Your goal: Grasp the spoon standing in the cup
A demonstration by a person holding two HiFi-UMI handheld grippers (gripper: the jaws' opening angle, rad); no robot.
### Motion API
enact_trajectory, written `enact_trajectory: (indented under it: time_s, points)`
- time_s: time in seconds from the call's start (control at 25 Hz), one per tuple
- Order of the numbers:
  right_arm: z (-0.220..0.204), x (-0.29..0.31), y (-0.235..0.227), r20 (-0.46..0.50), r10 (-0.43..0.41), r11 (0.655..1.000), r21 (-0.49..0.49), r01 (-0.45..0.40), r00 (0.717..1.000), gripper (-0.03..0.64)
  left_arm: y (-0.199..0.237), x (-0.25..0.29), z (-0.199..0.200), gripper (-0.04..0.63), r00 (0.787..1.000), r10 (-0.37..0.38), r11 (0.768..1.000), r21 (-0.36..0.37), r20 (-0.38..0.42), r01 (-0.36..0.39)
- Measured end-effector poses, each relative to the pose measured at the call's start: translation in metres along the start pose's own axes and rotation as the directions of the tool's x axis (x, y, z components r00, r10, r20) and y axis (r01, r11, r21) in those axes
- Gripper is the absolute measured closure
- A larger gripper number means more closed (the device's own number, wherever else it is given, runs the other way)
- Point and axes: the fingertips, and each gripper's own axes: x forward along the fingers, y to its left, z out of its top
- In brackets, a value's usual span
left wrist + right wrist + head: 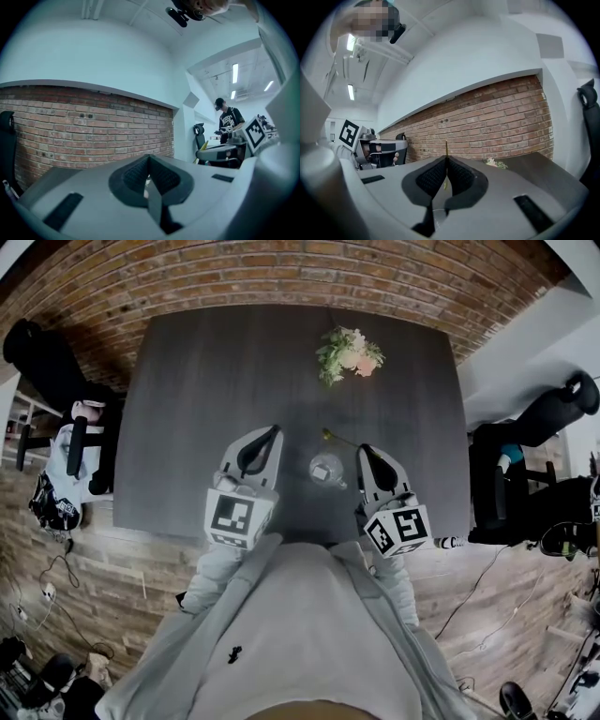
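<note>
A clear glass cup (pixel 326 469) stands on the dark table (pixel 206 381) between my two grippers. My right gripper (pixel 364 450) is just right of the cup and shut on the spoon (pixel 339 440). The spoon is a thin stick whose yellowish end reaches up and left past the fingertips. In the right gripper view the spoon (pixel 446 147) runs between the closed pads and pokes out above the right gripper (pixel 446 158). I cannot tell if its lower end is in the cup. My left gripper (pixel 275 430) sits left of the cup, shut and holding nothing (pixel 149 157).
A small bunch of flowers (pixel 349 352) lies near the table's far edge, also low in the right gripper view (pixel 496 163). Black chairs stand at the left (pixel 47 362) and right (pixel 534 427) of the table. A person (pixel 228 123) stands in the background. A brick wall lies beyond.
</note>
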Motion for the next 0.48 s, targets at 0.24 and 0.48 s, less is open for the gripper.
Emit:
enact_trajectory:
  time_s: [0.24, 0.48]
  points:
    - [0.024, 0.002, 0.000, 0.059, -0.027, 0.993, -0.110, 0.033, 0.998, 0.597, 0.005, -0.006, 0.005, 0.577, 1.000, 0.024, 1.000, 0.008, 0.012, -0.024]
    - [0.041, -0.003, 0.003, 0.093, -0.063, 0.957, -0.278, 0.087, 0.994, 0.597, 0.007, -0.009, 0.007, 0.577, 0.999, 0.040, 0.999, 0.008, 0.019, -0.041]
